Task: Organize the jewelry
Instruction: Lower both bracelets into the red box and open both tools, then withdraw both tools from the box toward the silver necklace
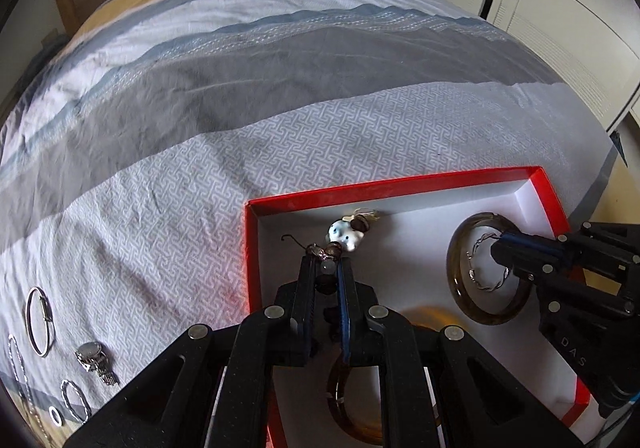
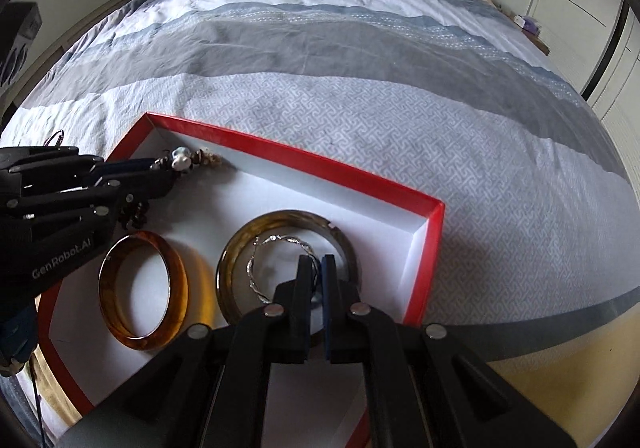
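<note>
A red box (image 1: 360,192) (image 2: 304,156) with a white inside lies on the bed. My left gripper (image 1: 326,268) (image 2: 160,172) is shut on a beaded bracelet (image 1: 326,280) with a white charm (image 1: 346,234) (image 2: 180,160), held over the box's far left corner. My right gripper (image 2: 316,264) (image 1: 500,252) is shut on a twisted silver bangle (image 2: 256,268) (image 1: 486,284), inside a dark grey bangle (image 2: 228,272) (image 1: 456,280) lying in the box. An amber bangle (image 2: 176,276) (image 1: 340,404) lies in the box beside it.
Outside the box, on the bedspread (image 1: 320,136) at the left, lie a silver hoop (image 1: 38,322), a silver watch (image 1: 94,358), a twisted silver ring (image 1: 74,400), a small ring (image 1: 55,416) and a chain (image 1: 18,364). White wardrobes (image 1: 560,8) stand on the right.
</note>
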